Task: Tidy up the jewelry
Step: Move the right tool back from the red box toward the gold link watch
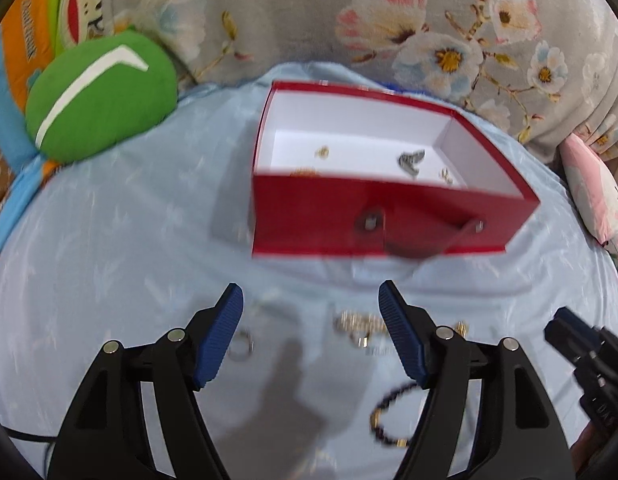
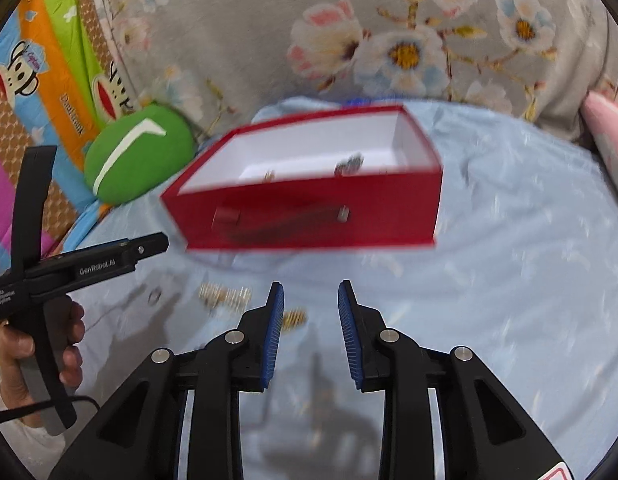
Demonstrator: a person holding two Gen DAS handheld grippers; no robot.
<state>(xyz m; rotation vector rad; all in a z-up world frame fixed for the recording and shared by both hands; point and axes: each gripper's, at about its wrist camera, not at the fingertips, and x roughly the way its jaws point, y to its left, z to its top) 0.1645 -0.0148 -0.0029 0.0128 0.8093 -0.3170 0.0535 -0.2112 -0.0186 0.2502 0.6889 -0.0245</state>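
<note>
A red box [image 1: 329, 216] with a white inside stands on the light blue cloth [image 1: 109, 240]; it also shows in the right wrist view [image 2: 389, 216]. Inside lie a silver-grey piece [image 1: 411, 160] and small gold pieces [image 1: 321, 151]. My left gripper [image 1: 311, 300] is open and empty, above loose jewelry: a gold chain [image 1: 355, 326], a silver ring [image 1: 241, 346] and a dark beaded bracelet [image 1: 389, 412]. My right gripper [image 2: 311, 300] is open and empty, just right of a small gold piece [image 2: 295, 318]. A gold chain [image 2: 225, 296] lies further left.
A green cushion [image 1: 97, 96] lies left of the box. Grey floral fabric [image 1: 429, 20] rises behind. A pink pillow [image 1: 593, 192] sits at the right. The left gripper's handle and the hand holding it [image 2: 61, 280] show at the left of the right wrist view.
</note>
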